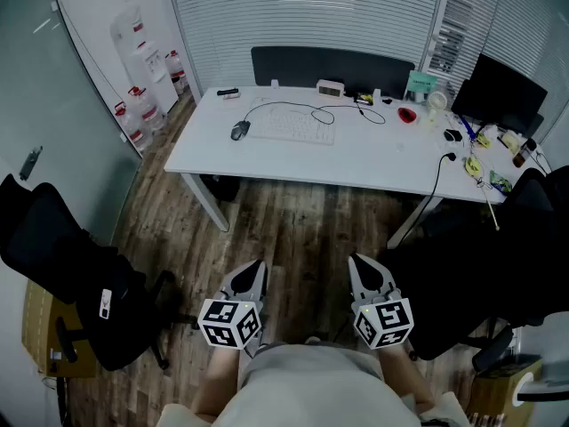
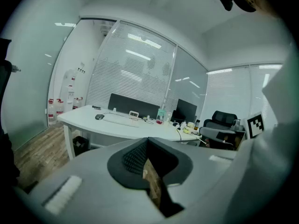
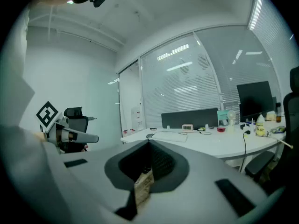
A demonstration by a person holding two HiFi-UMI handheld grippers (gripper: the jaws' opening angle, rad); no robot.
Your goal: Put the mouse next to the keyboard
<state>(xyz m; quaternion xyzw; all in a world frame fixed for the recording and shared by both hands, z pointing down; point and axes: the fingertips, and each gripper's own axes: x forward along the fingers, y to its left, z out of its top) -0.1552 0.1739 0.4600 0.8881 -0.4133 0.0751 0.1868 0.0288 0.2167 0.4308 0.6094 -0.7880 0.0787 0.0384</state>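
Mouse (image 1: 239,130) lay on the white desk (image 1: 373,158) across the room, just off the left end of the keyboard (image 1: 298,127), with its cord looping away behind the keyboard. Neither gripper was anywhere near it. The left gripper (image 1: 253,272) and the right gripper (image 1: 363,267) were both held low in front of the person's body, side by side over the wooden floor (image 1: 293,221). They pointed ahead toward the desk and dipped only slightly, and their marker cubes faced up. Each gripper's jaws were pressed together with nothing between them. The step in hand looked like the approach, so the sound way would be to close the distance to the desk first. The left gripper, being on the mouse's side, should probably lead, with its jaws spread before it arrives. A grip across the mouse's two long sides would seem steadiest. The cord might tug at the keyboard, so a low, short carry and a flat set-down close alongside it would be wise.
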